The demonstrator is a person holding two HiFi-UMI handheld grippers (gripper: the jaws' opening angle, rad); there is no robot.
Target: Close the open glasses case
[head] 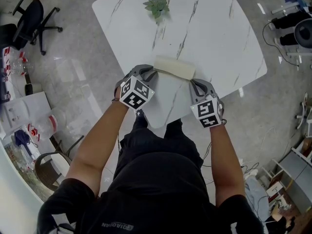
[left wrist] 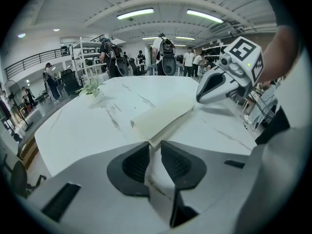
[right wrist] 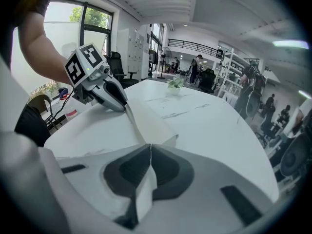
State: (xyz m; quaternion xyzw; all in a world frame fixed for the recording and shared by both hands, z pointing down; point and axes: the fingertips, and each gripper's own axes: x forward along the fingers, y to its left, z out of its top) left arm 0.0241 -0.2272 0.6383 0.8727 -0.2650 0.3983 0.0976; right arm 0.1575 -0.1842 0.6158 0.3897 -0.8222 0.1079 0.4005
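On the near part of the white surface [head: 209, 28], close to its near edge, lies the cream glasses case [head: 174, 67]. Its long side runs from left to right. The surface has thin grey lines like marble. It has round corners.

The left gripper [head: 152, 72] is at the left end of the case. The right gripper [head: 191, 82] is at the right end. In the left gripper view, the left gripper [left wrist: 155, 146] has its jaws almost together, with the thin edge of the case [left wrist: 163, 116] going in between them. The right gripper [left wrist: 200, 99] shows at the far end of the case. In the right gripper view, the right gripper [right wrist: 150, 152] has its jaws pressed together on a thin cream flap of the case [right wrist: 148, 121]. The left gripper [right wrist: 122, 104] touches the other end of that flap.

A small green plant [head: 156, 6] stands at the far side of the surface, well apart from the case.

Around the surface is a shiny grey floor [head: 73, 57]. A black chair [head: 33, 16] on wheels stands to the far left. Cables [head: 273, 33] lie on the floor to the far right. The room is big and bright, with long lights [left wrist: 135, 14] on the ceiling. Shelves [left wrist: 85, 57] and some people [left wrist: 163, 55] show far back.
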